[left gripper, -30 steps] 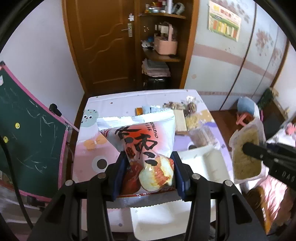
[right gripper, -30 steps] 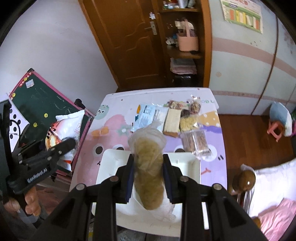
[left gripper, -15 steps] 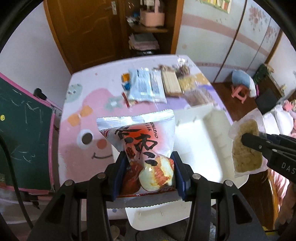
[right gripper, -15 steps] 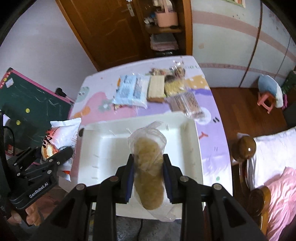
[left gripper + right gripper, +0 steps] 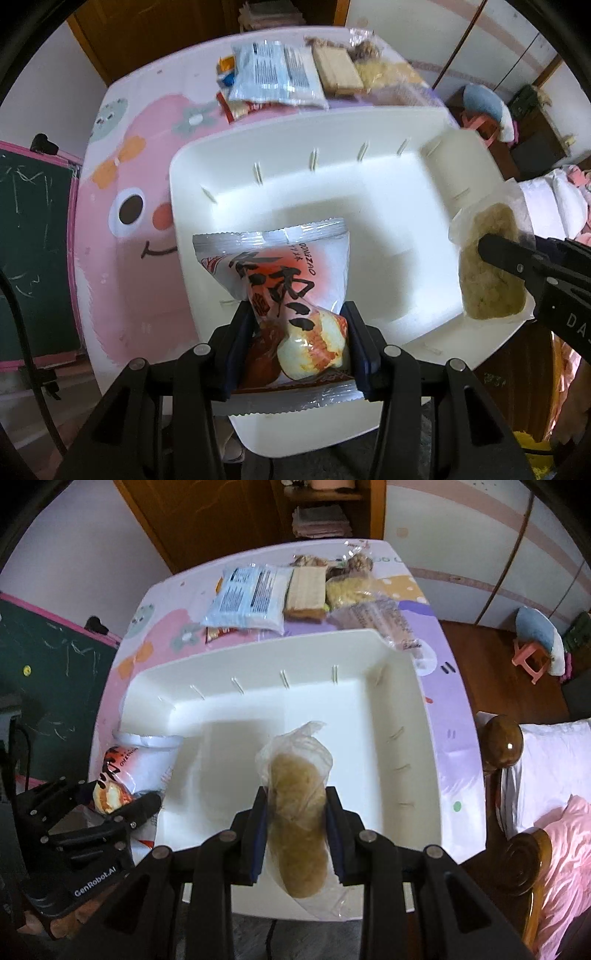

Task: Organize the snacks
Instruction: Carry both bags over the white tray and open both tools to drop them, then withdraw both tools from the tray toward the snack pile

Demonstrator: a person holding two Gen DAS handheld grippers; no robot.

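Though both packs look light and crushable, each is pinched near its lower end: the left claw (image 5: pixel 295 339) clamps the puffy orange snack bag (image 5: pixel 291 291), the right claw (image 5: pixel 295 830) is nearly shut on a clear-wrapped cake (image 5: pixel 297 812). Both hang over the white tray (image 5: pixel 369 716), which looks empty; other snacks (image 5: pixel 251 598) lie on the bench (image 5: pixel 122 177) beyond it.

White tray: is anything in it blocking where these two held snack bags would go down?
Nothing visible. The white tray shows only bare floor below the orange snack packet in the left gripper and the clear bag of brownish snack in the right gripper. Other snacks lie beyond its far rim.
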